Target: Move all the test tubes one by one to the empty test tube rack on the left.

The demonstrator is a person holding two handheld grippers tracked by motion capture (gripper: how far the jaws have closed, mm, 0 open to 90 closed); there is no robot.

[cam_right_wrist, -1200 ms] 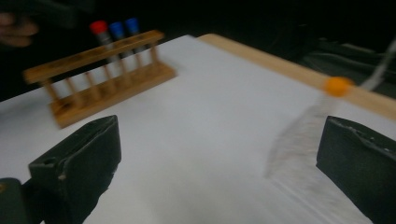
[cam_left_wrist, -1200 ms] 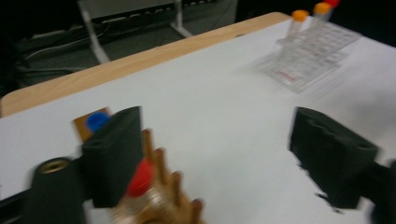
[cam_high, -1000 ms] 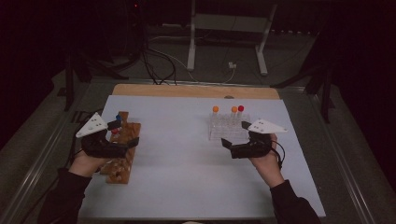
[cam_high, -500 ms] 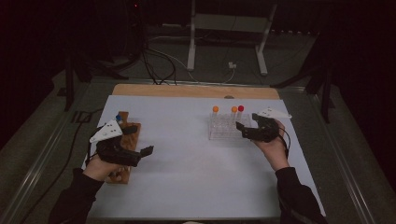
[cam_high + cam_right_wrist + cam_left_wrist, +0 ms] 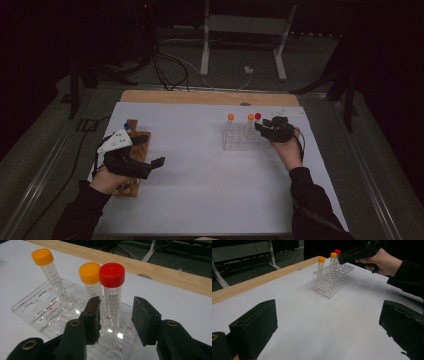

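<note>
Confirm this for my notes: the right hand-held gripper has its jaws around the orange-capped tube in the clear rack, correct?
Not quite. In the right gripper view, the right hand-held gripper brackets the red-capped tube, not an orange-capped one; its jaws have just been closing, with a gap still visible. The tube does stand in the clear rack.

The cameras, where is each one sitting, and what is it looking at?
High view: above the person's side, looking forward and down at the table; both forearms, left tool and right tool show.
Left gripper view: on the left tool, looking across at the clear rack; its black jaws stand wide apart.
Right gripper view: on the right tool, close on the red-capped tube; its jaws have been closing beside it.
All share the rack and tubes.
</note>
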